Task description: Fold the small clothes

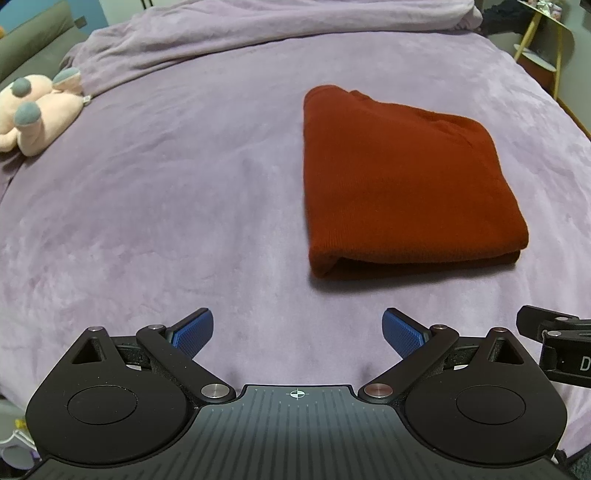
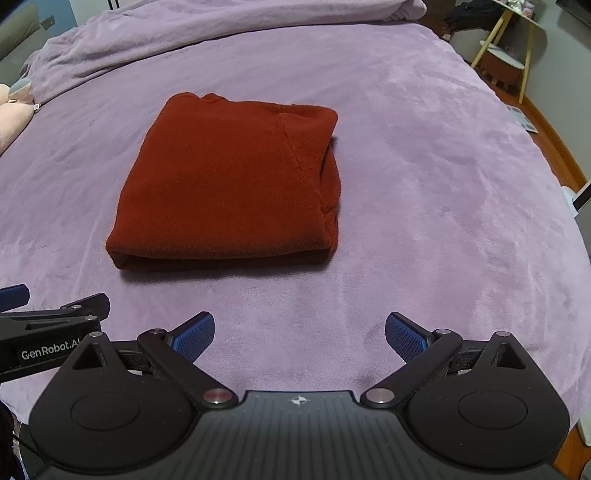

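A rust-red knit garment [image 1: 399, 184] lies folded into a thick rectangle on the purple blanket [image 1: 166, 206]. It also shows in the right wrist view [image 2: 229, 188], with a fold seam down its right side. My left gripper [image 1: 297, 332] is open and empty, held short of the garment's near left corner. My right gripper [image 2: 300, 334] is open and empty, short of the garment's near right corner. Part of the right gripper shows at the edge of the left wrist view [image 1: 554, 339], and the left gripper shows in the right wrist view [image 2: 48, 328].
A pink plush toy [image 1: 33, 114] lies at the bed's far left. The blanket bunches in a ridge [image 1: 258, 33] along the far side. A yellow-legged side table [image 2: 509, 48] stands beyond the bed's right edge, over a wooden floor [image 2: 554, 136].
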A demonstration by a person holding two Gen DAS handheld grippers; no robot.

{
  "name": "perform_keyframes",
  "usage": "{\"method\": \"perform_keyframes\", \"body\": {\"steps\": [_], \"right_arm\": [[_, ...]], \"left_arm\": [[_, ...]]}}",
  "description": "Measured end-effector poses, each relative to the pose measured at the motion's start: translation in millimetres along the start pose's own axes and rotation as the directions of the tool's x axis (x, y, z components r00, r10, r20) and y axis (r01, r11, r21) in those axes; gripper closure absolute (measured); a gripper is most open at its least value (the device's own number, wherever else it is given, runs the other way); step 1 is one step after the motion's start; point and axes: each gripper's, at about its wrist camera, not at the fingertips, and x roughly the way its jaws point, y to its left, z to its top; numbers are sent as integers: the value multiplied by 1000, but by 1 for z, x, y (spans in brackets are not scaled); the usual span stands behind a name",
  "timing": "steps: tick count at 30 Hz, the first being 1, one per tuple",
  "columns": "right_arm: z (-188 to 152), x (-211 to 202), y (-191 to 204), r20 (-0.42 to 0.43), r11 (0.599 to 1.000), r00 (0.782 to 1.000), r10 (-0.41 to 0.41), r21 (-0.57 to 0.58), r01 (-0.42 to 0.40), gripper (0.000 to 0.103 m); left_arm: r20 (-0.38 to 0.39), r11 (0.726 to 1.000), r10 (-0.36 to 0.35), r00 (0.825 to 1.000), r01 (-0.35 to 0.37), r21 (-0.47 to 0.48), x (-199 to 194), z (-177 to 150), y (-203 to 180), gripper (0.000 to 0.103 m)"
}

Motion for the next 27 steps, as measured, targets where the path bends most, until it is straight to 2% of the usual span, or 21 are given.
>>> {"method": "perform_keyframes", "body": {"steps": [27], "right_arm": [[0,-2,-5,16,1000,1000,-13,16,13,4]], "left_arm": [[-11,1000,-19,1000,19,-2,4,-1,-4,2]]}}
